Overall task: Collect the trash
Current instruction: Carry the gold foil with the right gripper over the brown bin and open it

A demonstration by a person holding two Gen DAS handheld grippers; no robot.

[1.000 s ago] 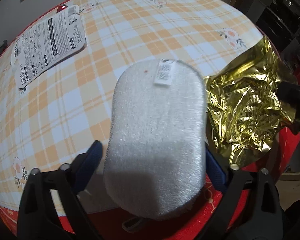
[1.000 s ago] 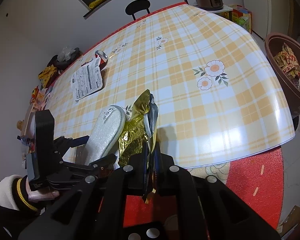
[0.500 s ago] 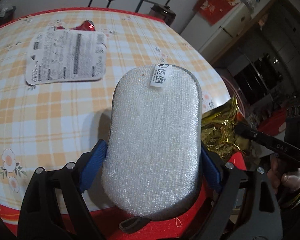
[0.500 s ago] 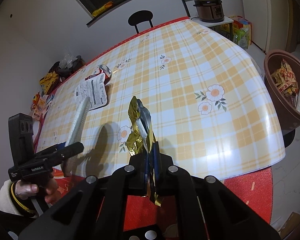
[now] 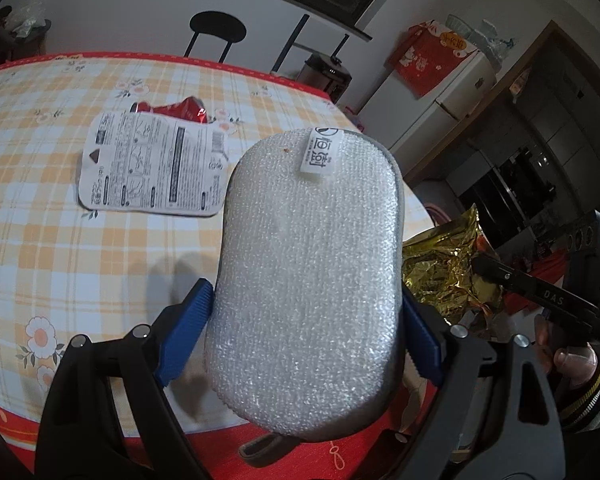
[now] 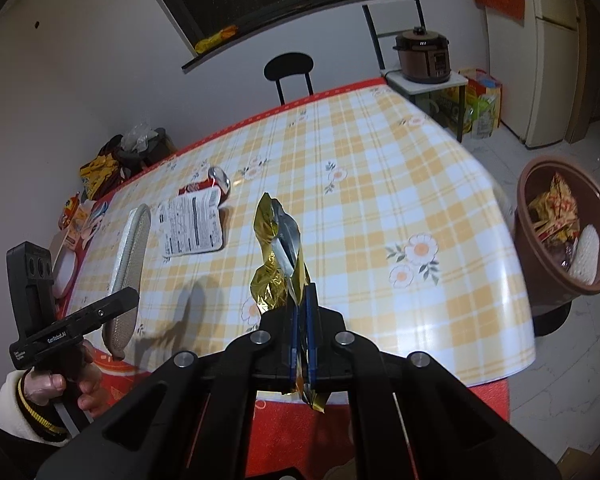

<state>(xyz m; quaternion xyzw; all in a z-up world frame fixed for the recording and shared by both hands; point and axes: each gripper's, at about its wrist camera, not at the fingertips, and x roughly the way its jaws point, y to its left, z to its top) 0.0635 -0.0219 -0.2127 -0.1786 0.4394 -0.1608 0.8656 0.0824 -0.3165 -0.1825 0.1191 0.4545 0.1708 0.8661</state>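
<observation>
My left gripper point(image 5: 304, 296) is shut on a white oval scrubbing pad point(image 5: 312, 248), its blue fingers point(image 5: 184, 328) pressing both long sides. The pad hangs above the near edge of the checked table point(image 5: 60, 240). In the right wrist view the pad point(image 6: 130, 252) shows edge-on at the left. My right gripper point(image 6: 302, 300) is shut on a crumpled gold foil wrapper point(image 6: 276, 264), which stands up from the pads above the table. That wrapper point(image 5: 440, 276) also shows to the right of the pad in the left wrist view.
A white printed packet point(image 6: 192, 228) lies flat on the table with a crushed red can point(image 6: 208, 184) behind it. A brown bin point(image 6: 540, 264) holding wrappers stands on the floor right of the table. A black chair point(image 6: 288, 68) is at the far side.
Both grippers have risen from the table with the pad and the gold wrapper still gripped. The left gripper has tilted up and rolled, bringing the far wall and fridge into view.
</observation>
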